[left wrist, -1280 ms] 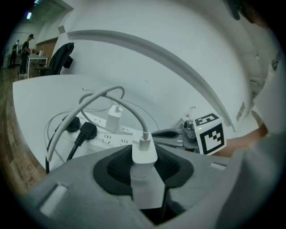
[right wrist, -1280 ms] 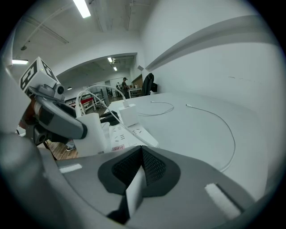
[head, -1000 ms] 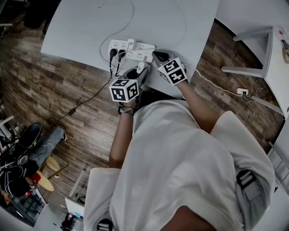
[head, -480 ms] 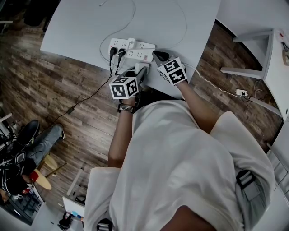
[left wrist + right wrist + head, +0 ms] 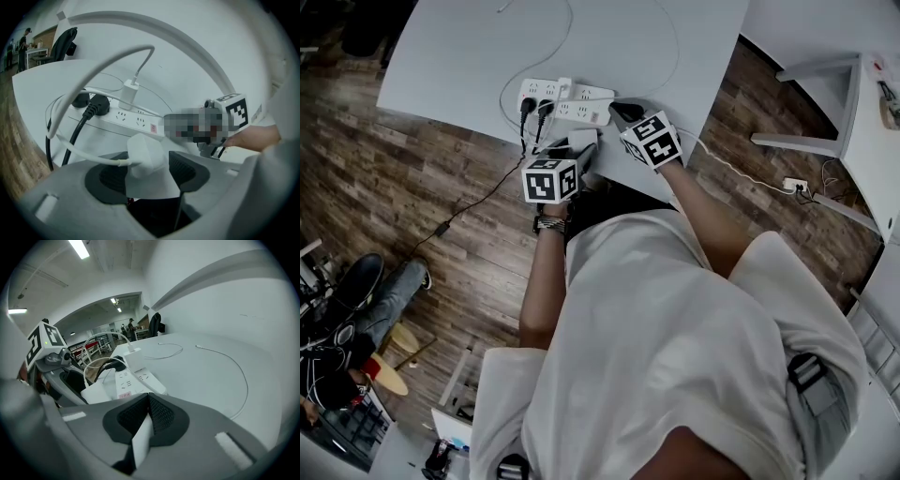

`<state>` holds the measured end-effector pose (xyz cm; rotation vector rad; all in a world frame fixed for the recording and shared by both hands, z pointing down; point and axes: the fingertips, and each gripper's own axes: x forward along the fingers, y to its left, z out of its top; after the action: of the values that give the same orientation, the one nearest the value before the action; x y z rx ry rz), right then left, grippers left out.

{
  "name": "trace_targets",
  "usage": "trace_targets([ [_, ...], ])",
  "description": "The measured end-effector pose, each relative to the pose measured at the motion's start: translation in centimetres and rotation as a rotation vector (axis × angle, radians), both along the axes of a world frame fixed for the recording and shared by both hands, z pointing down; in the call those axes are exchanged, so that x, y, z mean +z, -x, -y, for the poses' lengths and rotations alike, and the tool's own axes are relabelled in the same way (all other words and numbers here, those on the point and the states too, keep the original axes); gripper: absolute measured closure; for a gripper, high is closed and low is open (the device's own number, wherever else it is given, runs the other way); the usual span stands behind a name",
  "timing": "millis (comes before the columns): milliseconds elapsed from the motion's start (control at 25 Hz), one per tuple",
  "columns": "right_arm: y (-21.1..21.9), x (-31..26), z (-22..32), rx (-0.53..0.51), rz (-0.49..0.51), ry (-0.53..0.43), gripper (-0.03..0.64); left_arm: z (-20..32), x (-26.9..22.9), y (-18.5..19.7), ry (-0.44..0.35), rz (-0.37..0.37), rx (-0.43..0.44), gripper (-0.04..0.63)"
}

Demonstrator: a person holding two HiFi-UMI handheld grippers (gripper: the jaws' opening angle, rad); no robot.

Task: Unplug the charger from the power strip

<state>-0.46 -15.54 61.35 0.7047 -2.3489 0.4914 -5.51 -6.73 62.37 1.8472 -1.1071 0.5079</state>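
between the spread fingers of the left gripper [image 5: 147,164] sits the white charger [image 5: 146,152], pulled clear of the power strip [image 5: 126,123] and lying just in front of it. those fingers have just been opening, and a gap shows between the charger and the finger [image 5: 110,176] on its cable side, so nothing is clamped. the charger's thin white cable [image 5: 89,157] runs off to the left and loops up over the strip. in the head view the left gripper [image 5: 577,145] points at the charger [image 5: 581,139] near the front edge of the white desk [image 5: 469,56]. the right gripper [image 5: 149,411] has its fingers pressed together with nothing between them; in the head view its tip [image 5: 623,114] is at the right end of the power strip [image 5: 572,103], though whether it touches the strip cannot be told. outward along the strip, a second white charger [image 5: 129,93] stands plugged in, and beside it two black plugs [image 5: 96,105] with dark cords that drop over the desk edge. a loose white cable [image 5: 234,366] curves across the bare desk beyond. below the desk lies a wooden floor [image 5: 394,187].
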Motion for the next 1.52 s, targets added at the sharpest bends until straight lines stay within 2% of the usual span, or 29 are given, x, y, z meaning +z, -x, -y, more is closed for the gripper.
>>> trace_targets([
  [280,-0.5,-2.2,-1.2,0.076,0.040,-0.009,0.612,-1.1,0.7,0.9,0.029,0.079,0.081,0.218],
  [400,-1.2,-3.0,-2.1,0.127,0.043,0.001,0.612,-1.8,1.1,1.4,0.045,0.094,0.115,0.218],
  [640,-3.0,-5.3,-4.0,0.223,0.042,-0.018,0.612,-3.5,0.7,1.6,0.031,0.071,0.159,0.218],
  [880,-3.9,-8.0,-5.4,0.301,0.062,-0.061,0.612,-4.2,-0.9,3.3,-0.028,0.102,0.141,0.221],
  [960,-3.8,-9.1,-5.6,0.316,0.074,-0.083,0.612,-4.0,-2.2,3.7,-0.075,0.115,0.150,0.224],
  [1040,-3.6,-10.6,-5.8,0.325,0.089,-0.114,0.612,-3.6,-4.2,4.2,-0.151,0.138,0.158,0.280],
  [1200,-3.0,-14.6,-5.6,0.335,0.123,-0.205,0.614,-1.7,-9.8,5.6,-0.347,0.186,0.124,0.481],
  [1400,-3.0,-20.7,-4.6,0.357,0.179,-0.321,0.614,1.6,-17.4,6.8,-0.552,0.232,0.088,0.561],
  [1520,-3.2,-24.6,-4.0,0.355,0.190,-0.405,0.614,3.3,-22.4,7.1,-0.666,0.235,0.072,0.589],
])
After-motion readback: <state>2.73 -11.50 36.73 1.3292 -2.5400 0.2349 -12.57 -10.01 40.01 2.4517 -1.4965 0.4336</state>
